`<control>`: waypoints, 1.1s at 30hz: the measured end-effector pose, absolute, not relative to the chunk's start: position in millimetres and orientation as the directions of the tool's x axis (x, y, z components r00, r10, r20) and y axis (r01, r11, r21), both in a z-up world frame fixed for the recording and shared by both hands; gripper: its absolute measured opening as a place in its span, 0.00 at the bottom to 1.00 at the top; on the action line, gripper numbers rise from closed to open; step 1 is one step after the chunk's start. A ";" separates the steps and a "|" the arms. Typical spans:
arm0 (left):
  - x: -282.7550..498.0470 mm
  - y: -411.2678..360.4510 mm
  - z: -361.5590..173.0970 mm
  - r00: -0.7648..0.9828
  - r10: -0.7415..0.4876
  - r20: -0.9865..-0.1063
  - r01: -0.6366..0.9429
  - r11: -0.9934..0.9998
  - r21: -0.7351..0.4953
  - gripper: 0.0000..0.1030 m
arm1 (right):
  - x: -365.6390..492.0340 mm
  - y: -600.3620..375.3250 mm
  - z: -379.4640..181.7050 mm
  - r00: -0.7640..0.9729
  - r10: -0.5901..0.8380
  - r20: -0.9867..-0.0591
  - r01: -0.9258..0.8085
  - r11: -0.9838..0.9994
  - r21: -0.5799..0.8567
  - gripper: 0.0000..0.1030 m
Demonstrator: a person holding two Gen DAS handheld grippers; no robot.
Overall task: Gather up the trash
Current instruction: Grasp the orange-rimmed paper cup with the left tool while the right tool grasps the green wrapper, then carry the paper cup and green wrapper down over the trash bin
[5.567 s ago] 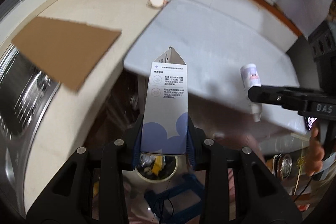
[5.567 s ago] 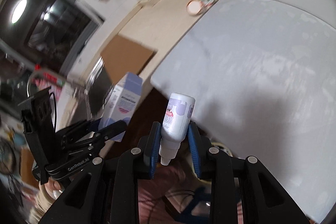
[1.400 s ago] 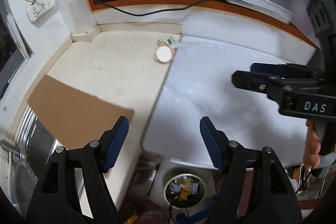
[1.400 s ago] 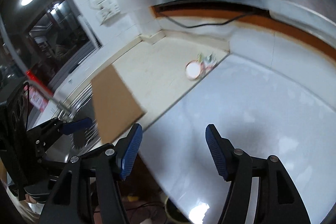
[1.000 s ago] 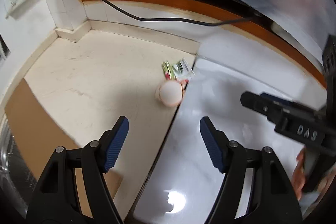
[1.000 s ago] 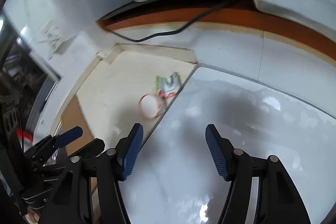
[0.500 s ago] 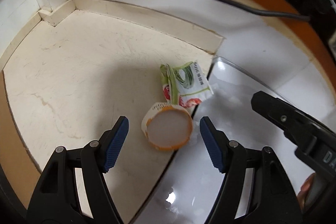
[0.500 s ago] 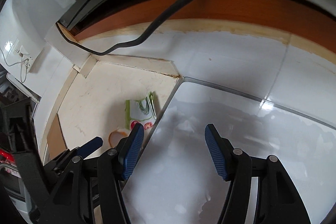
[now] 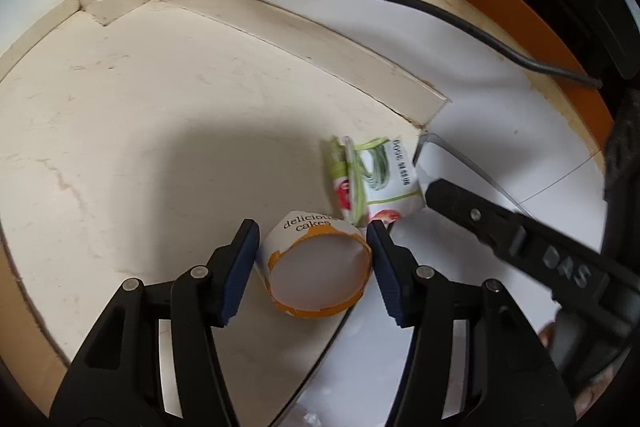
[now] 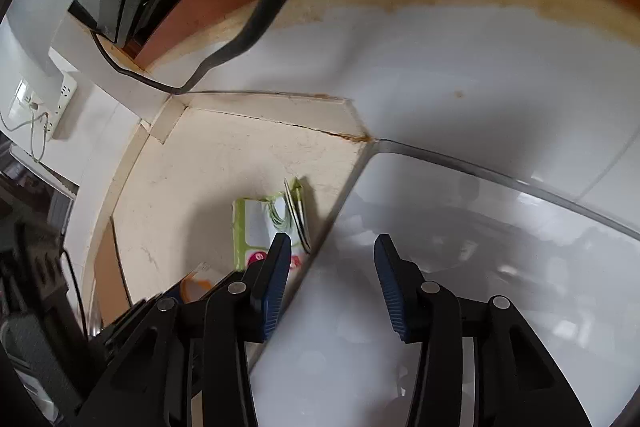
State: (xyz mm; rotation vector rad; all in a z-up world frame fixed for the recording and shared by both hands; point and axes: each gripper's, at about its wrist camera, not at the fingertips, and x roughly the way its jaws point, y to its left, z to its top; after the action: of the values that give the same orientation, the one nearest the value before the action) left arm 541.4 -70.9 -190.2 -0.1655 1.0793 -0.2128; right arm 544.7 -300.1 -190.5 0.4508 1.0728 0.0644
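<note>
Both grippers have dropped close to the counter since a second ago. My left gripper (image 9: 310, 255) is closing around the paper cup (image 9: 316, 267) lying on its side, pads not yet pressing; light and crushable, so grip gently across its wall. My right gripper (image 10: 330, 277) is closing empty, the wrapper (image 10: 266, 227) just left.

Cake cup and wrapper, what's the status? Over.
Left gripper closing around the cake cup, not yet clamped. Right gripper closing, nothing between its jaws, beside the green wrapper. Nothing in the way.
</note>
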 end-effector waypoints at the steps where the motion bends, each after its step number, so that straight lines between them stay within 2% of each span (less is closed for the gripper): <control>1: 539.8 -67.5 -188.8 0.461 -0.246 -0.853 0.086 0.969 -0.232 0.51 | 546.5 -299.2 -192.1 0.486 0.272 -0.830 0.166 0.904 0.394 0.43; 5: 538.7 -54.4 -184.1 0.486 -0.214 -0.847 0.060 0.976 -0.211 0.51 | 554.1 -292.4 -201.5 0.486 0.284 -0.827 0.169 0.898 0.407 0.43; 8: 539.7 -45.1 -181.9 0.499 -0.190 -0.845 0.028 0.979 -0.203 0.51 | 559.1 -287.1 -206.0 0.490 0.275 -0.827 0.172 0.899 0.402 0.38; 9: 540.1 -42.0 -179.8 0.503 -0.185 -0.845 0.021 0.979 -0.202 0.51 | 560.8 -285.5 -206.6 0.489 0.278 -0.827 0.169 0.900 0.402 0.33; 13: 539.8 -32.6 -177.0 0.510 -0.176 -0.842 -0.011 0.977 -0.211 0.51 | 567.9 -274.5 -209.7 0.479 0.264 -0.837 0.150 0.915 0.374 0.21; 15: 538.1 -30.0 -174.7 0.517 -0.174 -0.838 -0.021 0.976 -0.215 0.51 | 567.5 -270.1 -211.3 0.477 0.258 -0.840 0.144 0.920 0.364 0.10; 17: 535.1 -27.0 -173.1 0.518 -0.169 -0.839 -0.029 0.976 -0.214 0.51 | 562.5 -265.7 -210.8 0.487 0.254 -0.836 0.136 0.923 0.360 0.07; 24: 505.2 -20.4 -152.8 0.512 -0.159 -0.844 -0.037 0.978 -0.206 0.51 | 523.7 -259.6 -185.1 0.509 0.286 -0.812 0.113 0.913 0.392 0.05; 33: 408.4 -7.3 -96.8 0.514 -0.171 -0.841 0.007 0.981 -0.195 0.51 | 427.1 -224.3 -125.1 0.476 0.357 -0.804 0.007 0.912 0.409 0.05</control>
State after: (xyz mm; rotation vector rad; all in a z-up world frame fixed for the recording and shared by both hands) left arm 408.4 -7.3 -96.8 -0.1749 1.0268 -0.1075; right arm 427.1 -224.3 -125.1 0.3840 1.0596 0.2199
